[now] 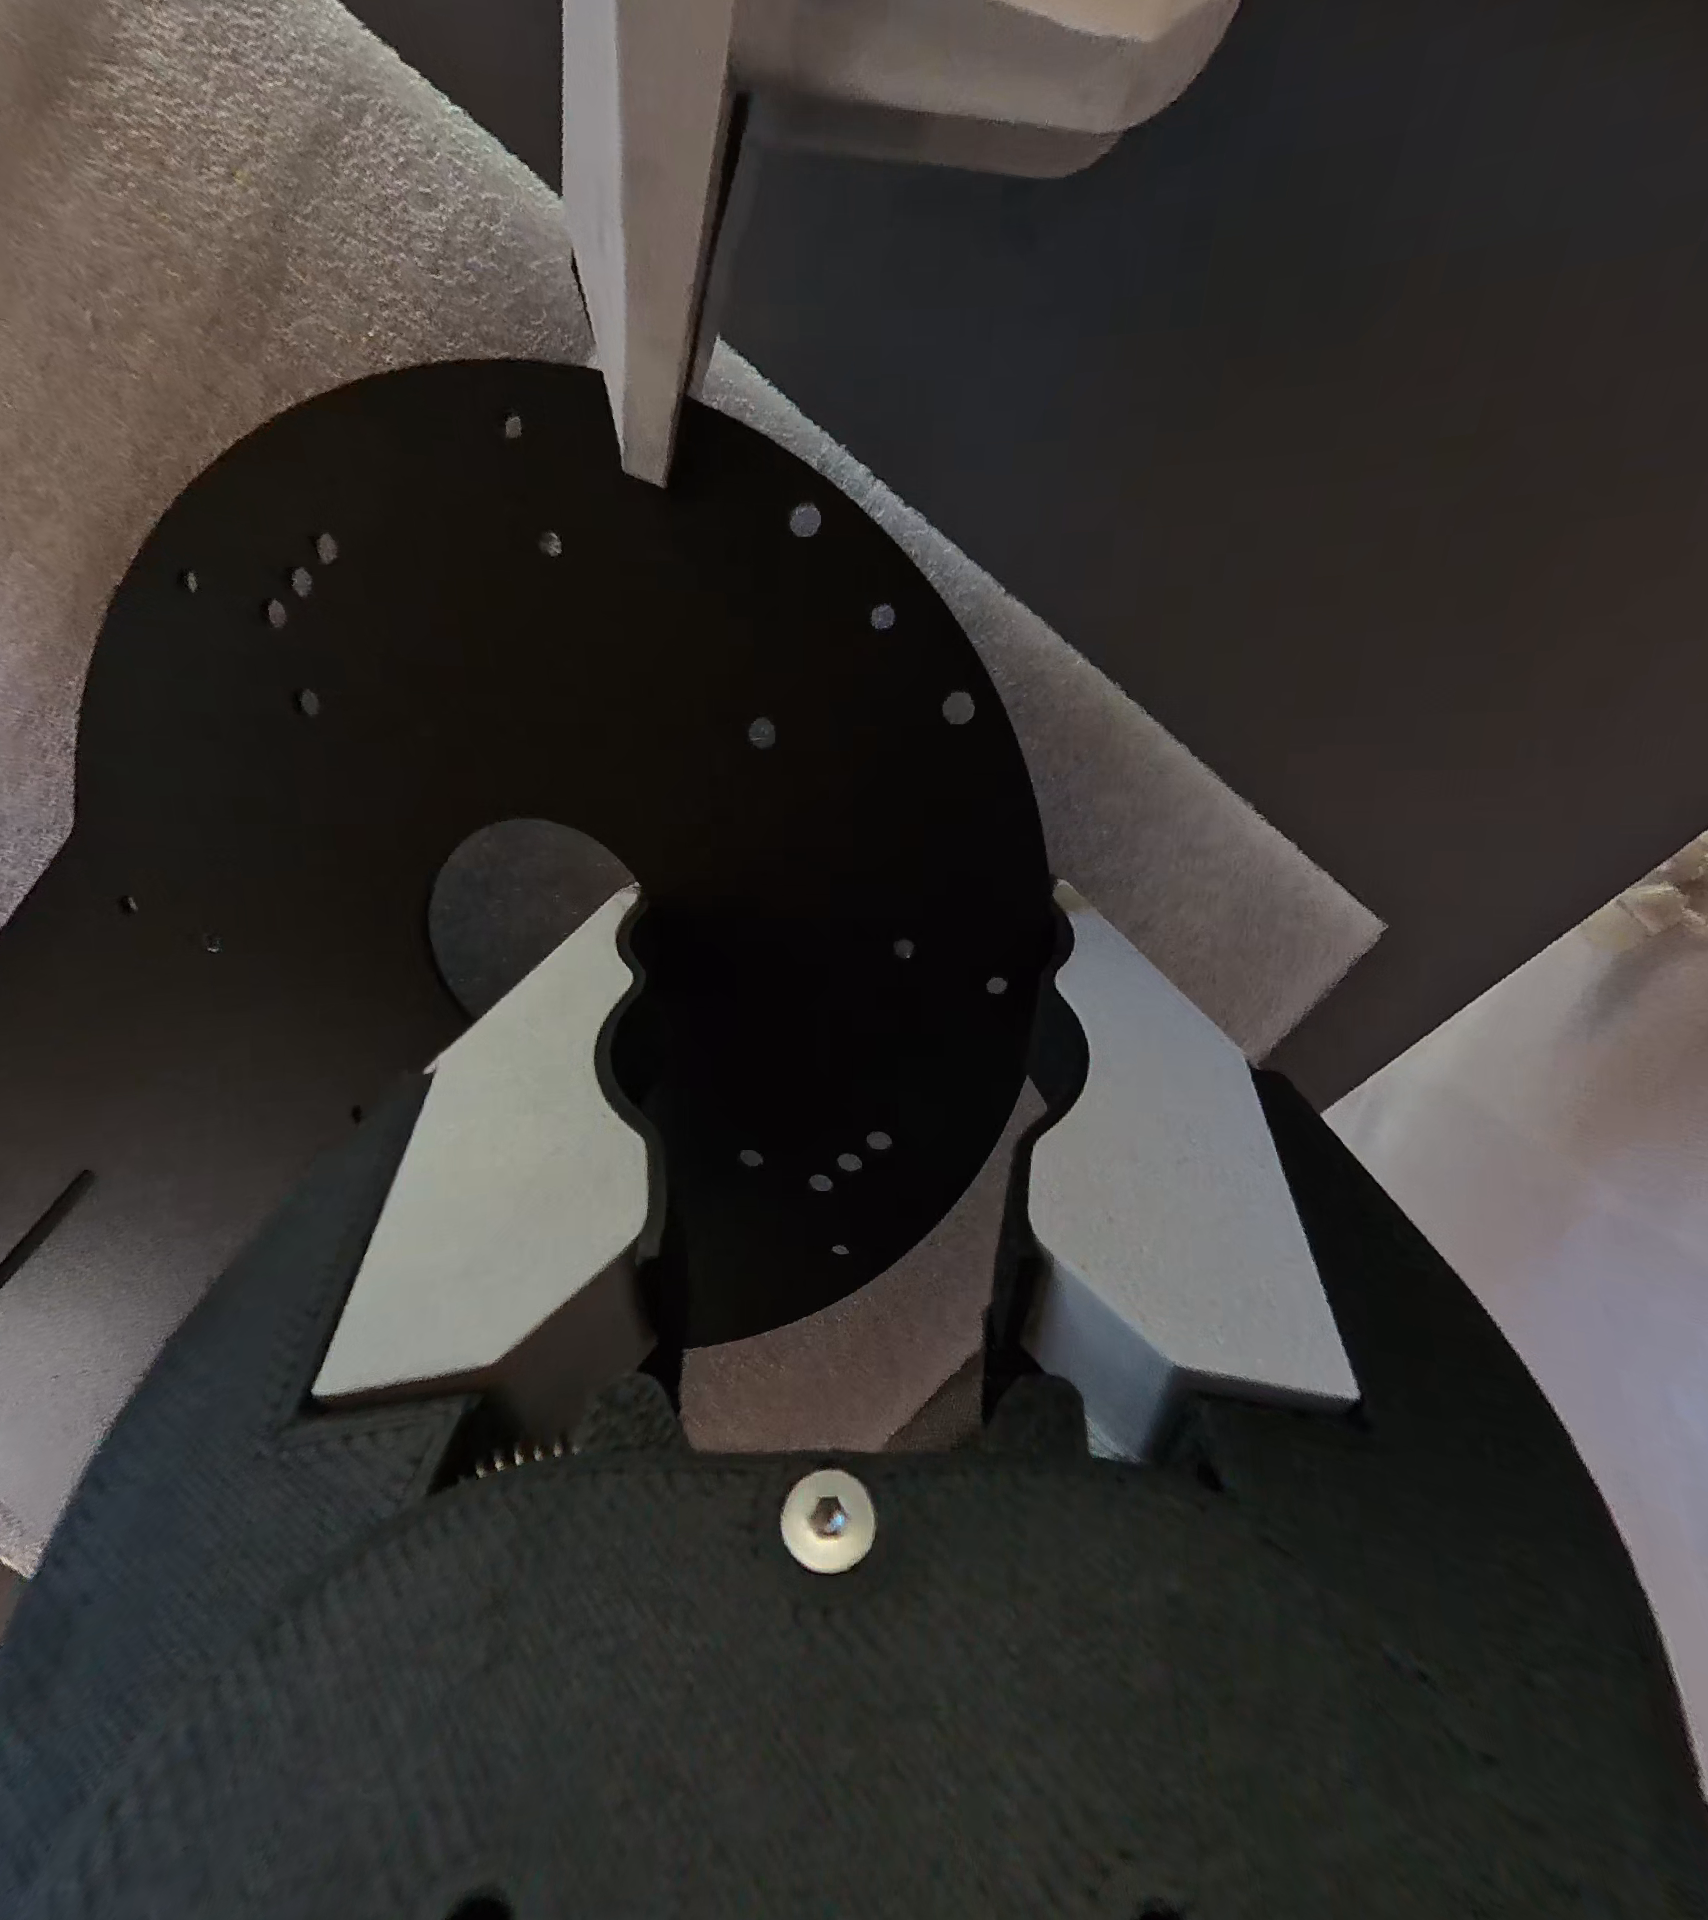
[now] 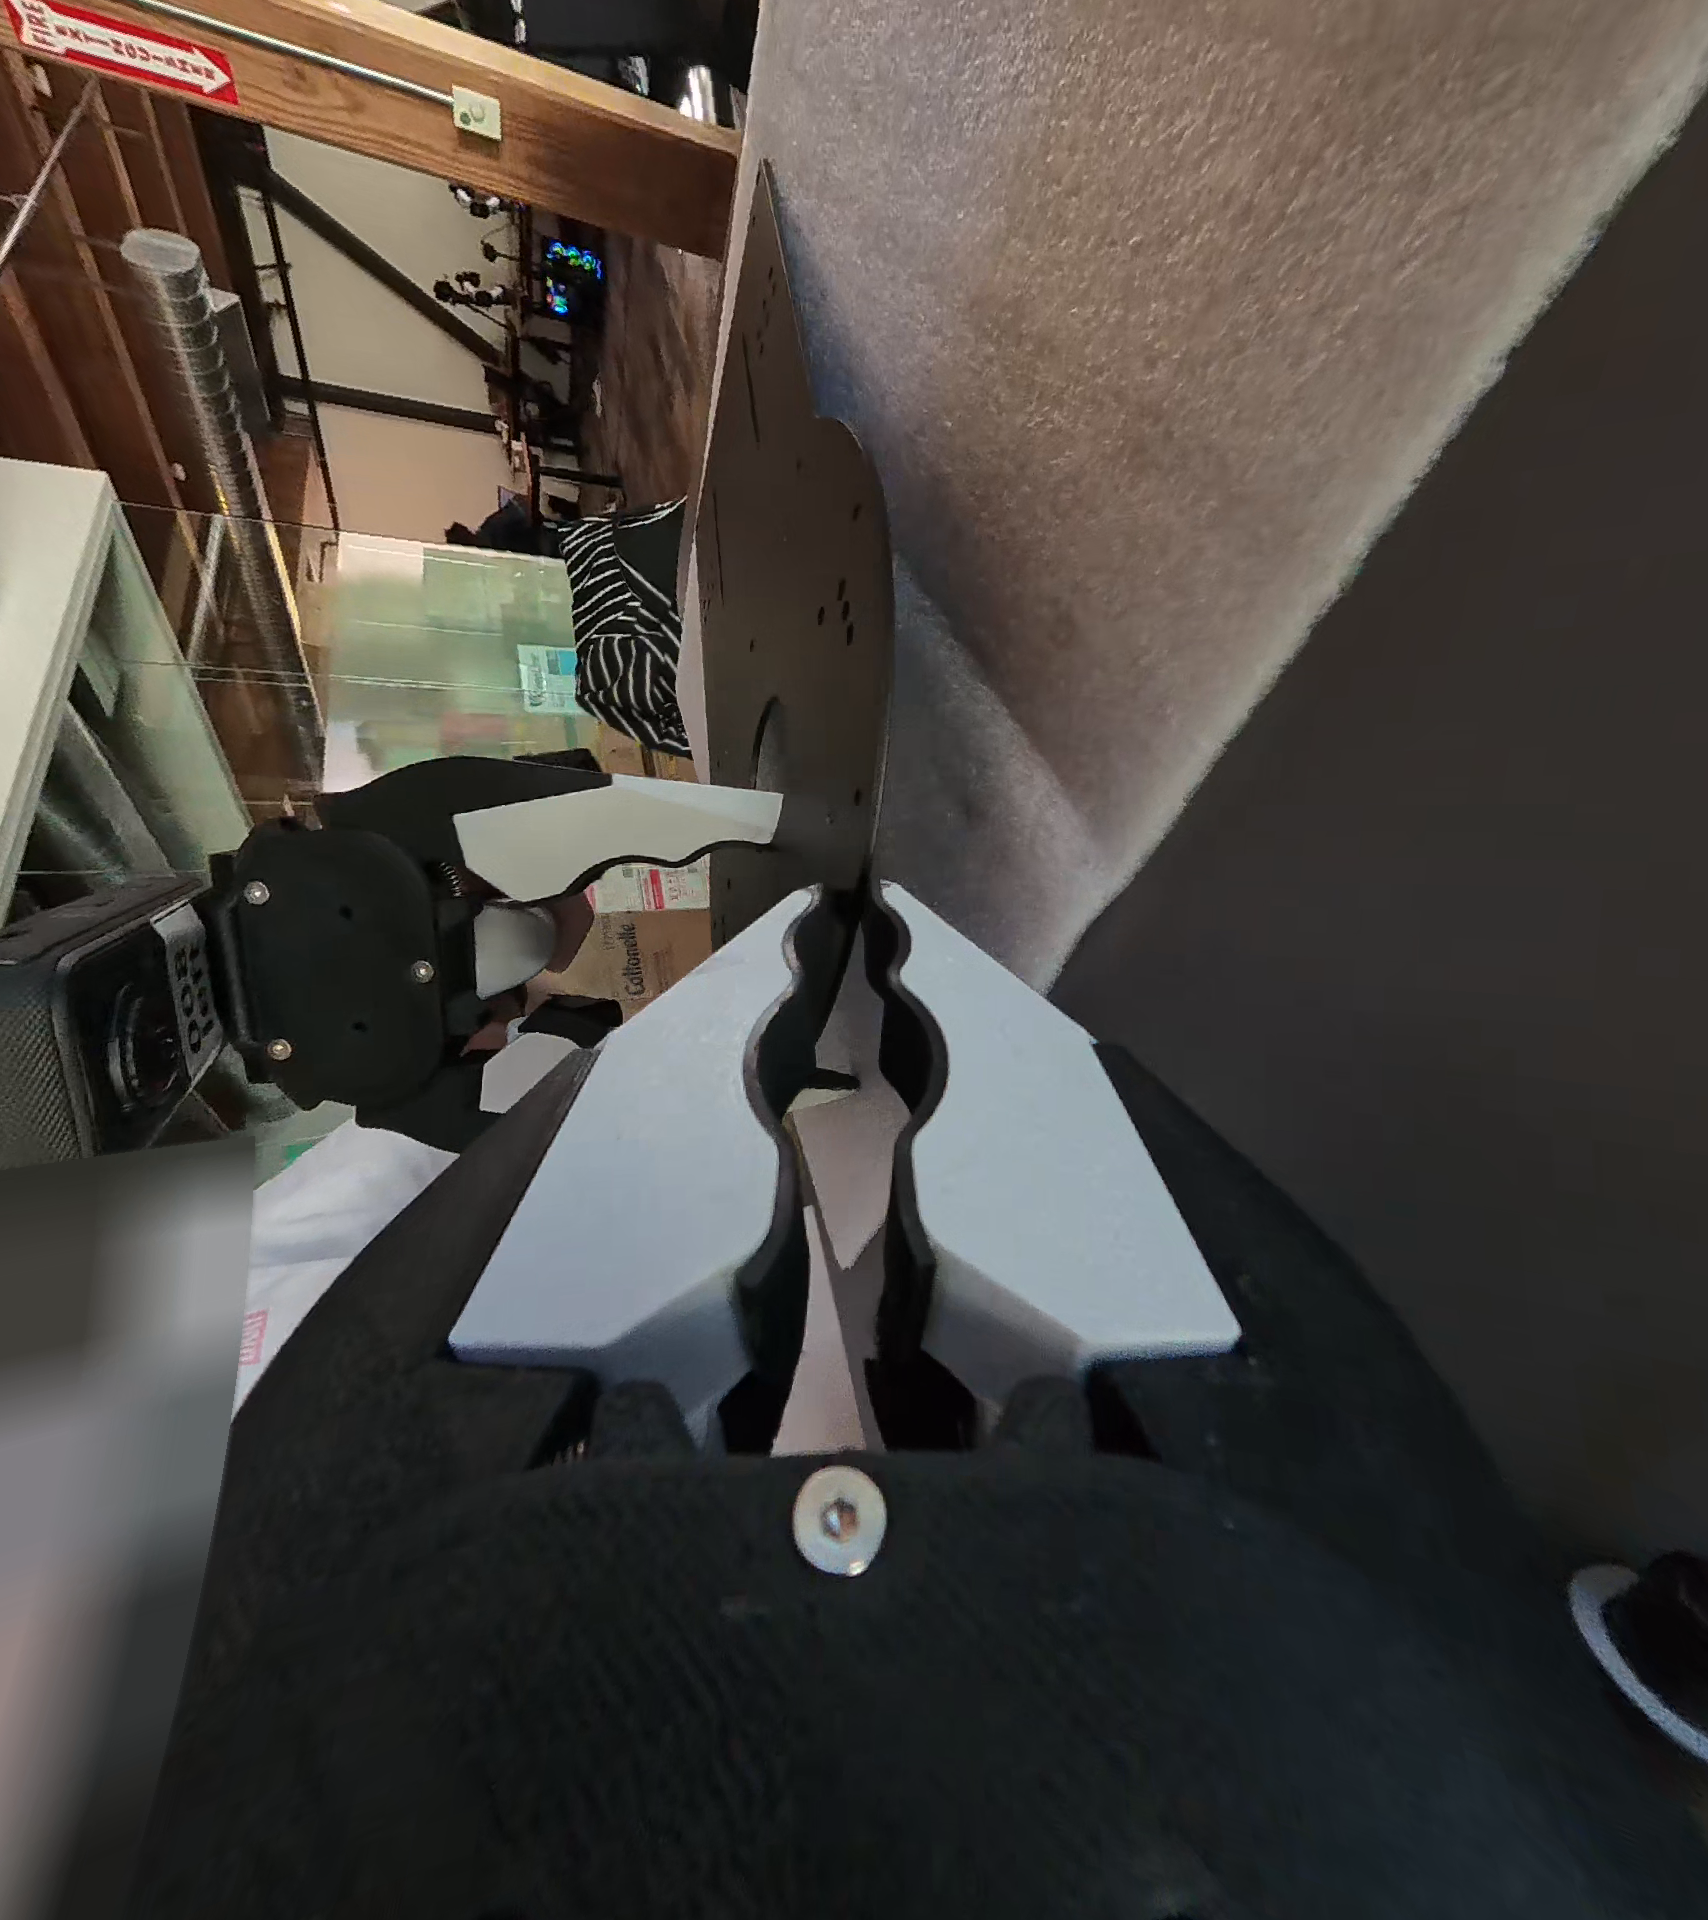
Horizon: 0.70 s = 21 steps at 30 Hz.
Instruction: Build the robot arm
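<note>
A flat black plate with many small holes and one large round hole rests against a grey foam sheet. My left gripper is open and points at the plate's round end. One finger is over the large hole, the other at the plate's rim. My right gripper is shut on the thin edge of the plate, with the foam sheet behind it. The right gripper's fingers show at the top of the left wrist view, pinching the rim. The left gripper shows in the right wrist view, its upper finger touching the plate's face.
A dark surface lies beyond the foam. White fabric is at the lower right. A metal foot on a round pad stands at the right. The left gripper's camera, a cardboard box and a workshop lie behind. Spacing between my two grippers at the tips: around 7 cm.
</note>
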Tool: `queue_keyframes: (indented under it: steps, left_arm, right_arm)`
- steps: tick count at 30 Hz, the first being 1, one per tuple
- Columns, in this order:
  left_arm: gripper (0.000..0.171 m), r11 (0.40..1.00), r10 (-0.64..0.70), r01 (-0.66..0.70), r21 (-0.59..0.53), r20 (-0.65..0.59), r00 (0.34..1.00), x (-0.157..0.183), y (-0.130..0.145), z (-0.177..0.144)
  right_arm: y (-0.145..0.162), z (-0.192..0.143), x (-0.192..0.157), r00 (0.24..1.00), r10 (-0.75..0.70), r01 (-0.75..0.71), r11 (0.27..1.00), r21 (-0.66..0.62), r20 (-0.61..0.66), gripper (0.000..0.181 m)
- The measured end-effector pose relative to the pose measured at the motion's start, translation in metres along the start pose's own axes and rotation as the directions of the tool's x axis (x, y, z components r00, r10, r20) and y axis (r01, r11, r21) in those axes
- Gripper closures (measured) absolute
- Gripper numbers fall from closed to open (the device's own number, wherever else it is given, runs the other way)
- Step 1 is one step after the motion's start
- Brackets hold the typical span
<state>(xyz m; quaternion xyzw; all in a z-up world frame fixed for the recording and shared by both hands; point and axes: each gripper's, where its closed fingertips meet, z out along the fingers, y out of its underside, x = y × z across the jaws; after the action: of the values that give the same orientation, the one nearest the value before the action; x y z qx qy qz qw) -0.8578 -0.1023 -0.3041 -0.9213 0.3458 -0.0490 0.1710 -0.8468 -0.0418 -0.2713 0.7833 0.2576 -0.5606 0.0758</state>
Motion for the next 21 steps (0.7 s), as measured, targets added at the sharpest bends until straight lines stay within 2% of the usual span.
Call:
queue_keyframes:
  steps: [4, 9, 13, 21]
  left_arm:
    - [0.100, 1.000, 0.007, -0.007, -0.007, -0.007, 1.000, 0.003, 0.004, -0.002]
    - [0.103, 0.999, 0.035, -0.035, -0.017, -0.007, 0.999, 0.005, 0.008, -0.012]
    - [0.089, 1.000, 0.019, -0.020, -0.020, -0.051, 0.998, 0.010, 0.013, -0.016]
    - [0.103, 0.995, 0.097, -0.097, 0.008, 0.001, 0.995, 0.011, 0.013, -0.007]
  right_arm:
    - [0.006, 0.001, 0.000, 1.000, -0.015, 0.015, 0.999, -0.030, -0.011, 0.178]
    - [0.012, 0.004, 0.015, 0.993, -0.061, 0.057, 0.997, -0.048, -0.104, 0.178]
    - [0.012, 0.002, 0.005, 0.998, -0.048, 0.047, 0.999, -0.024, -0.041, 0.178]
    - [0.019, 0.002, 0.010, 0.995, -0.075, 0.072, 0.996, -0.053, -0.066, 0.178]
